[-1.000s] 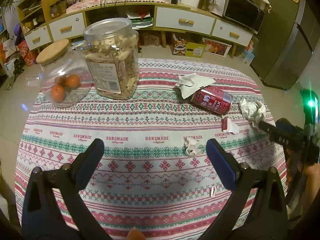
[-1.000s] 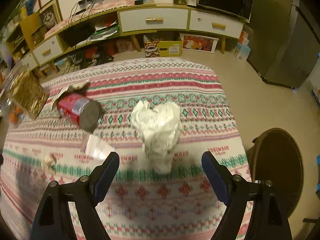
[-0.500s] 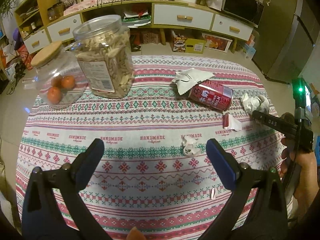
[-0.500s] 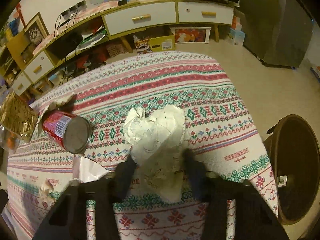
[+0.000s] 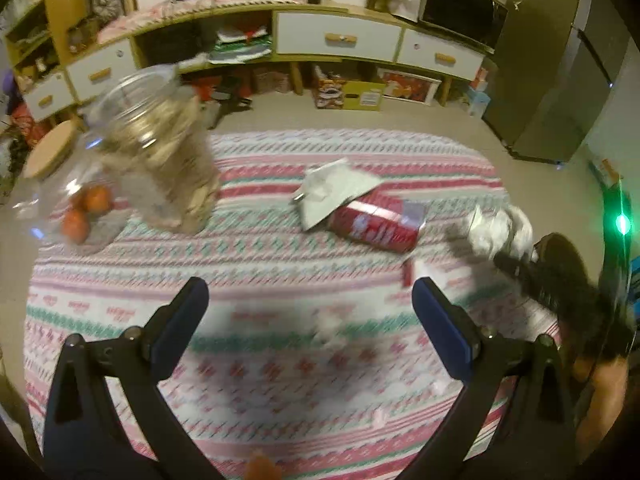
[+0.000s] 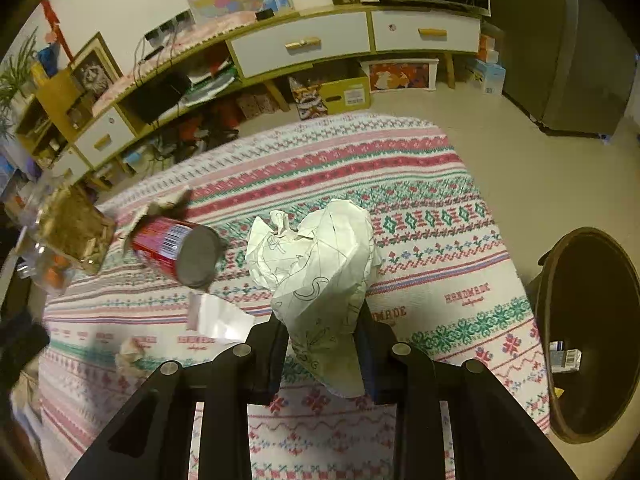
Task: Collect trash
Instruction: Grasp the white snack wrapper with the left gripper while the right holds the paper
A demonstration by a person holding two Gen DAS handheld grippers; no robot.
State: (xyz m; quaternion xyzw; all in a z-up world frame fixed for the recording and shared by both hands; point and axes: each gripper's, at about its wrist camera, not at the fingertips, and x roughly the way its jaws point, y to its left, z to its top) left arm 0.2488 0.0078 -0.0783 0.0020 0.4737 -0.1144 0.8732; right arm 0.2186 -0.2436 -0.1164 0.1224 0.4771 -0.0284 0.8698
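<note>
Right gripper point(image 6: 323, 344) jaws just closed, clamped on crumpled white paper ball point(image 6: 320, 268) near right edge of patterned tablecloth point(image 6: 420, 184). Left gripper point(image 5: 310, 296) held wide, empty, above tablecloth's near edge.

crumpled white paper ball point(image 6: 316, 264): matt, creased | red metal can point(image 6: 176, 250): glossy, dull grey base | patterned woven tablecloth point(image 6: 420, 200): matt cloth | brown plastic bin point(image 6: 552, 320): smooth

A patterned cloth point(image 5: 280, 256) covers the surface; a clear jar of biscuit sticks point(image 5: 160, 152) stands at its far left, just beside a cork-lidded jar holding orange fruit point(image 5: 76, 204); a long sideboard point(image 5: 340, 38) lines the wall.
</note>
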